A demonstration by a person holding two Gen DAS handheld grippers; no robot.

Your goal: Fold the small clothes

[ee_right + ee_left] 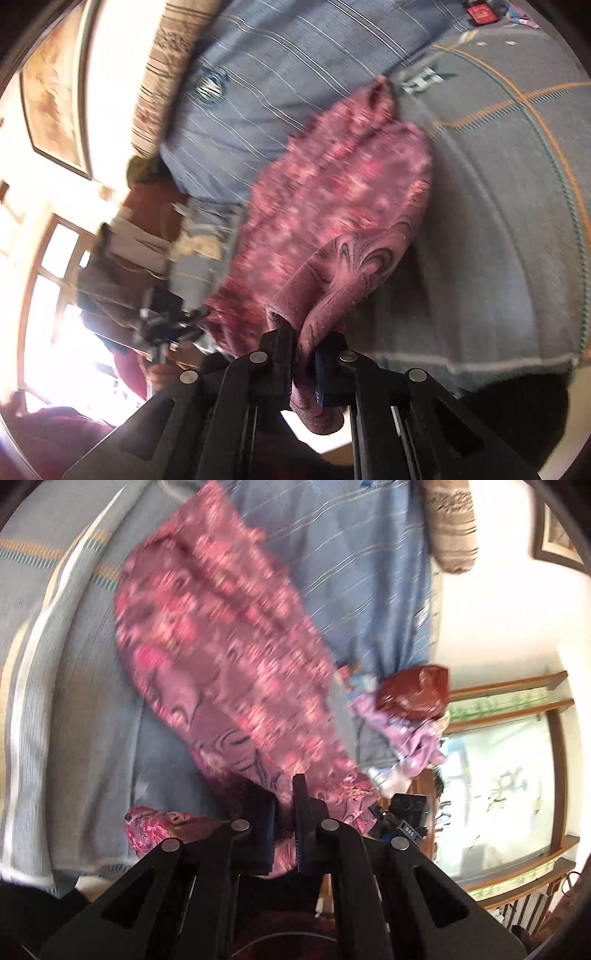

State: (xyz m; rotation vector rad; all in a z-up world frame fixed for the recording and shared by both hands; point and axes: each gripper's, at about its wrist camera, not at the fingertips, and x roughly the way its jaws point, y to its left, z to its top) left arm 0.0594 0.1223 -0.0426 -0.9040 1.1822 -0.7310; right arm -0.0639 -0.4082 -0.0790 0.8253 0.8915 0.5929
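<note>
A pink and purple patterned garment (221,638) hangs stretched above a grey-blue blanket on a bed (74,701). My left gripper (284,805) is shut on one edge of the garment, with cloth bunched between its fingers. My right gripper (304,343) is shut on another edge of the same garment (343,206), with a fold of cloth hanging down between its fingers. The right gripper also shows in the left wrist view (402,816), and the left gripper shows in the right wrist view (162,325). The cloth is blurred by motion.
A blue striped pillow (351,554) lies at the head of the bed, also in the right wrist view (258,92). A beige patterned bolster (452,520) lies beyond it. A pile of clothes (399,731) and a red-brown bag (413,694) lie by the bed edge. A bright window (498,775) is on the right.
</note>
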